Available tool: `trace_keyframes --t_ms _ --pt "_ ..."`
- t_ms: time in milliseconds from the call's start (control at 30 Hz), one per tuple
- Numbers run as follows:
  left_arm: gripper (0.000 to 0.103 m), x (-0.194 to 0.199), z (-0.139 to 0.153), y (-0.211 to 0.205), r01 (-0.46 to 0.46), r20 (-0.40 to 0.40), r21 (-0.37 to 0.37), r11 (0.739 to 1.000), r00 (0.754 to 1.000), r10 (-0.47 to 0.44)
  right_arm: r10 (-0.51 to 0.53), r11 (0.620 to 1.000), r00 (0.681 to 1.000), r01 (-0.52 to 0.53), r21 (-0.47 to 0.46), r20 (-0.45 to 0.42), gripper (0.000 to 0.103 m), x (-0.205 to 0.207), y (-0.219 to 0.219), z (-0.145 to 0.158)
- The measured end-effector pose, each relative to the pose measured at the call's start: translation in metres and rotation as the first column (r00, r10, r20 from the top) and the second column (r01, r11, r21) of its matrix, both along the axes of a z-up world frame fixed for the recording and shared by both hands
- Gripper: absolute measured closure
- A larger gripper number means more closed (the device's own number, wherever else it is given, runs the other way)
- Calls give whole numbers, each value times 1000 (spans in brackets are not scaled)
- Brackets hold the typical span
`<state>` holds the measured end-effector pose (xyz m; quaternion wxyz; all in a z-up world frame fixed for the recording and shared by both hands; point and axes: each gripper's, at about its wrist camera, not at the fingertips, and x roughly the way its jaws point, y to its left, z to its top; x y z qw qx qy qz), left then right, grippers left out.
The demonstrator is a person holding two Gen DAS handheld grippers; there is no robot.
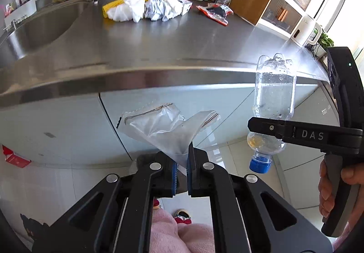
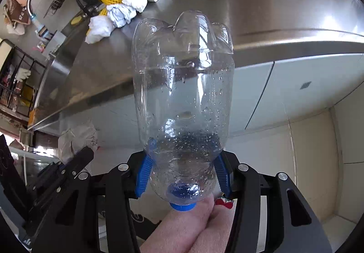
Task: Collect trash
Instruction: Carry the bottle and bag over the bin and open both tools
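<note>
Left wrist: left fingers (image 1: 181,167) pinch plastic bag (image 1: 163,125); right fingers (image 2: 182,173) clamp upside-down bottle (image 2: 183,102).

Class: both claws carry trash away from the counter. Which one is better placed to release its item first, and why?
Neither is clearly ahead. The left claw pinches a light plastic bag; the right claw grips the upside-down bottle. No bin shows.

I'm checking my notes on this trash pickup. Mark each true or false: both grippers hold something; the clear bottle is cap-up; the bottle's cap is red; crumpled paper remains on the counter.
1. Both grippers hold something: true. The left gripper pinches a clear plastic bag; the right gripper clamps a clear plastic bottle.
2. Bottle cap-up: false, cap points down.
3. Red cap: false, blue cap.
4. Crumpled white paper remains on the steel counter: true.
</note>
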<state>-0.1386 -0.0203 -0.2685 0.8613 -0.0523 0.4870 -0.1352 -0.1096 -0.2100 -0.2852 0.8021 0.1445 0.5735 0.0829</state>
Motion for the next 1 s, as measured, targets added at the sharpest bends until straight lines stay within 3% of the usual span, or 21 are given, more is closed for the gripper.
trace_keyframes --t_ms 367,700,1000 --pt "98 -9 -100 6 -31 -182 -10 999 983 29 11 1000 988 -9 18 -152 53 -11 12 -106" --pt "98 5 -206 11 -14 -330 -3 1000 944 13 52 998 972 -60 -27 -231 53 15 44 -193" --pt "97 20 -253 11 9 -380 -7 1000 925 -11 34 997 961 -51 -52 -275 52 26 56 -237"
